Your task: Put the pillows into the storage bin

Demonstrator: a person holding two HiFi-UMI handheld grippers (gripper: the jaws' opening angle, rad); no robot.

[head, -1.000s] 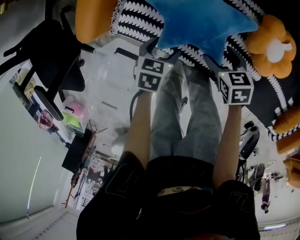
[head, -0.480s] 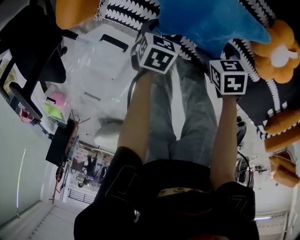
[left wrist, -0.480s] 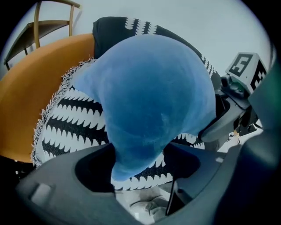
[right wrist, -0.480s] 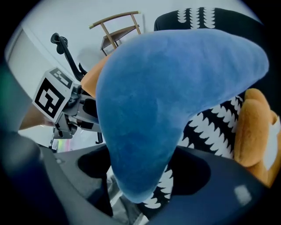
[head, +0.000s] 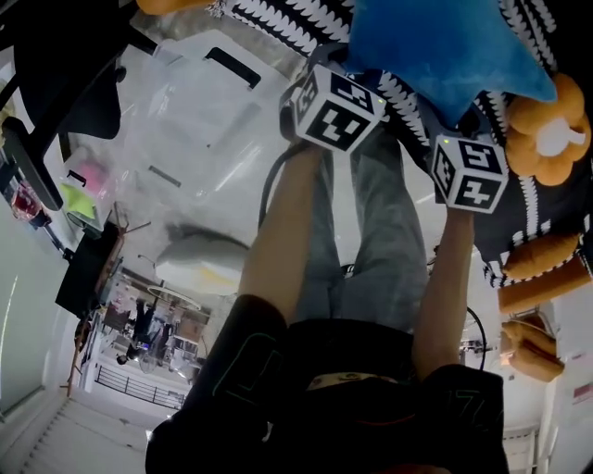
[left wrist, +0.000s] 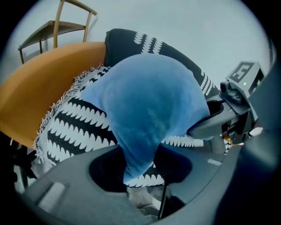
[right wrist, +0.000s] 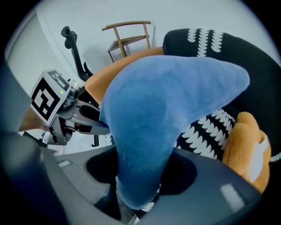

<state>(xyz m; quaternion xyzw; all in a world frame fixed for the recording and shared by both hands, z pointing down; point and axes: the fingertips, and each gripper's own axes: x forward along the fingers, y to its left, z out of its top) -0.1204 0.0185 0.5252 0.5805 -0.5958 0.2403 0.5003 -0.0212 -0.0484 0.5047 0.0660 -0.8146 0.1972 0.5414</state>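
Observation:
A blue plush pillow (head: 445,46) lies on a black-and-white patterned pillow (head: 296,28). My left gripper (head: 338,79) and right gripper (head: 459,125) each hold one of its points. In the left gripper view a blue tip (left wrist: 149,110) is pinched between my left jaws (left wrist: 140,171), which have just been closing. In the right gripper view another blue tip (right wrist: 167,105) is squeezed in my right jaws (right wrist: 140,184), which have also just been closing. The clear plastic storage bin (head: 195,120) with a black handle sits left of my left arm.
An orange flower pillow (head: 547,130) lies right of the blue one. Two sausage-shaped pillows (head: 542,268) lie further right. A large orange cushion (left wrist: 39,88) and a wooden chair (left wrist: 57,28) stand behind. A black office chair (head: 56,65) is at the left.
Both grippers have sunk onto the blue pillow and their jaws have closed on its tips. The clear bin shows more fully beside the left arm.

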